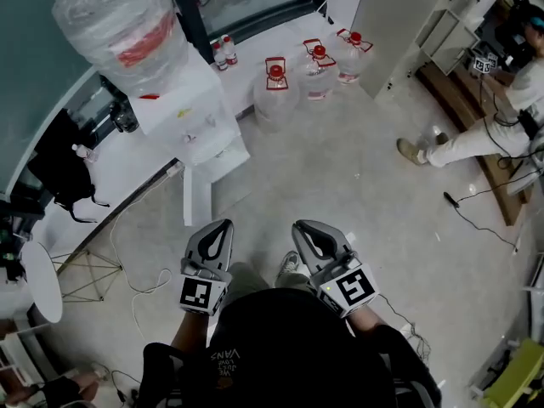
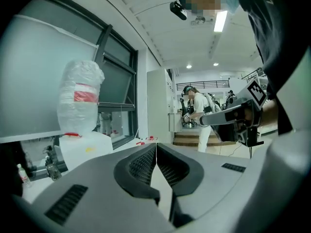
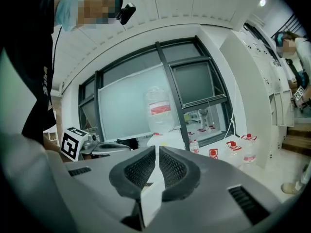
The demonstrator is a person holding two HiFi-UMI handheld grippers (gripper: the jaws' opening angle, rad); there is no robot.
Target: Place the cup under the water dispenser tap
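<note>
The white water dispenser (image 1: pixel 189 119) stands at the upper left of the head view, and a large plastic-wrapped bottle (image 1: pixel 119 22) sits on top of it. It also appears in the left gripper view as the dispenser (image 2: pixel 83 148) and in the right gripper view as the dispenser (image 3: pixel 167 140), far ahead of the jaws. No cup shows in any view. My left gripper (image 1: pixel 228 223) and right gripper (image 1: pixel 298 225) are held side by side in front of my body, well short of the dispenser. Both are shut with nothing between the pads (image 2: pixel 146 161) (image 3: pixel 170 166).
Several water jugs with red caps (image 1: pixel 276 79) stand on the floor by the window behind the dispenser. A seated person (image 1: pixel 476 138) is at the right by wooden steps. Cables (image 1: pixel 136 287) trail on the floor at the left, near a white round table (image 1: pixel 41 280).
</note>
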